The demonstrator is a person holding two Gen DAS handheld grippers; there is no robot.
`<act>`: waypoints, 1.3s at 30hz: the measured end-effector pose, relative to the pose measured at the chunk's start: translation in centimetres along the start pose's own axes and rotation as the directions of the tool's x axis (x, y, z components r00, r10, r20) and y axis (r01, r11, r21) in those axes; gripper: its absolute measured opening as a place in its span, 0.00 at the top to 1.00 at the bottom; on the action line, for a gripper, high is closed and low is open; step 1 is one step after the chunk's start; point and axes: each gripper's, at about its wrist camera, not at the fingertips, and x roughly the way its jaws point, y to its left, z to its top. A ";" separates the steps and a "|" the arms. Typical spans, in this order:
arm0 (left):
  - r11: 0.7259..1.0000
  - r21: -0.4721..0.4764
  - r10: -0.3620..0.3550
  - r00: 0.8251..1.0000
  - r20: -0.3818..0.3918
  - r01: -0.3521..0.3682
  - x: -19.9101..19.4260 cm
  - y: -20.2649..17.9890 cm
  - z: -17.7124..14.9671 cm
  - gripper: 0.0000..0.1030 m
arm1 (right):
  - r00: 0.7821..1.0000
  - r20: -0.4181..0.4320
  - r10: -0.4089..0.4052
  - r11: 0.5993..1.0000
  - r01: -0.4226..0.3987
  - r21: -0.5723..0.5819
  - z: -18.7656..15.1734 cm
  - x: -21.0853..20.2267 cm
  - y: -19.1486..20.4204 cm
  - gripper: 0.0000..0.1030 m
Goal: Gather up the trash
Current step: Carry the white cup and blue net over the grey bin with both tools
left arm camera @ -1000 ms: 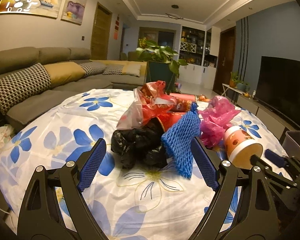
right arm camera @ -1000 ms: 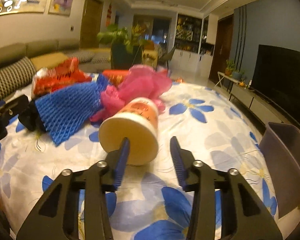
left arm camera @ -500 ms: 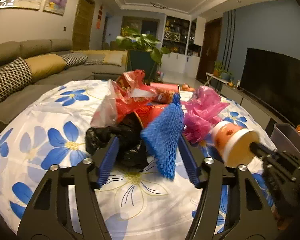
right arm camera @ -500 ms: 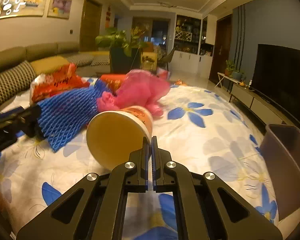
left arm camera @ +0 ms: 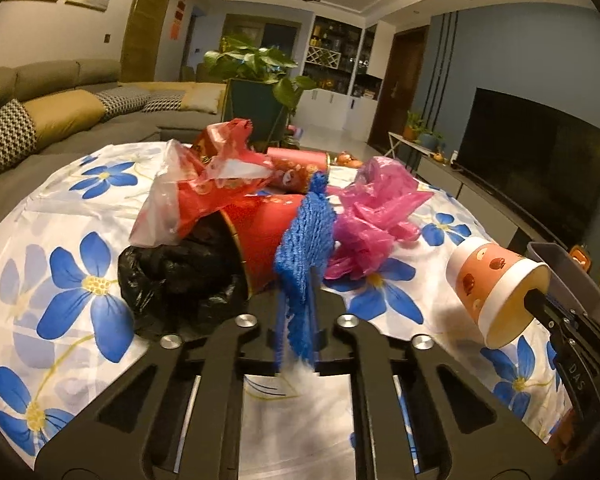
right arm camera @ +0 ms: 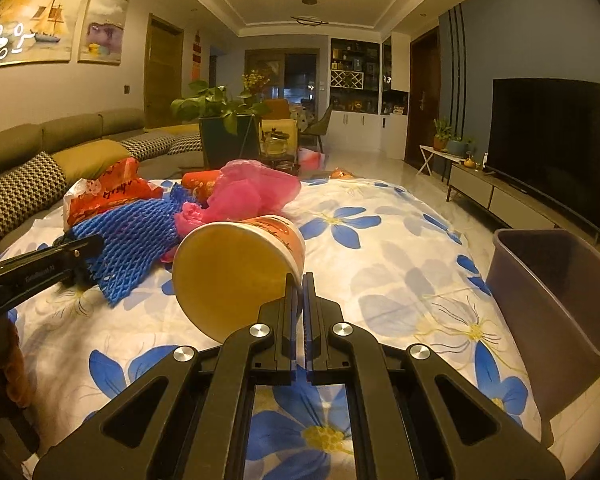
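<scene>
A heap of trash lies on the flowered tablecloth point(left arm camera: 76, 280): a black bag point(left arm camera: 172, 276), a red cup point(left arm camera: 264, 240), a red and clear plastic bag point(left arm camera: 204, 184), a pink bag point(left arm camera: 372, 216) and a blue foam net point(left arm camera: 306, 248). My left gripper point(left arm camera: 298, 320) is shut on the blue foam net's lower end. My right gripper point(right arm camera: 299, 292) is shut on the rim of an orange paper cup point(right arm camera: 236, 268) and holds it tilted above the cloth; the cup also shows in the left wrist view point(left arm camera: 496, 280). The net also shows in the right wrist view point(right arm camera: 128, 236).
A grey bin point(right arm camera: 556, 304) stands at the table's right edge, also seen in the left wrist view point(left arm camera: 568, 276). A sofa point(right arm camera: 52, 160) runs along the left. A potted plant point(right arm camera: 224, 128) stands behind the table. A television point(right arm camera: 556, 140) is on the right wall.
My left gripper moved forward and closed on the blue foam net. My right gripper closed on the paper cup's rim and lifted it, tilting it toward the right.
</scene>
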 end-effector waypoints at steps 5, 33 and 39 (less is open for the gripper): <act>1.000 0.003 0.006 0.999 0.036 -0.006 -1.1 -0.5 0.0 0.95 | 1.000 0.016 -0.003 1.000 0.003 0.004 0.1 -1.1 -0.3 0.97; 0.994 0.081 -0.082 0.976 0.202 0.066 -9.6 -5.7 1.5 0.95 | 0.982 0.150 -0.113 0.992 0.104 0.067 1.1 -9.0 -4.2 0.97; 0.986 0.126 -0.131 0.972 0.193 0.108 -9.0 -8.2 1.4 0.95 | 0.974 0.168 -0.153 0.985 0.138 0.099 1.1 -10.0 -6.0 0.97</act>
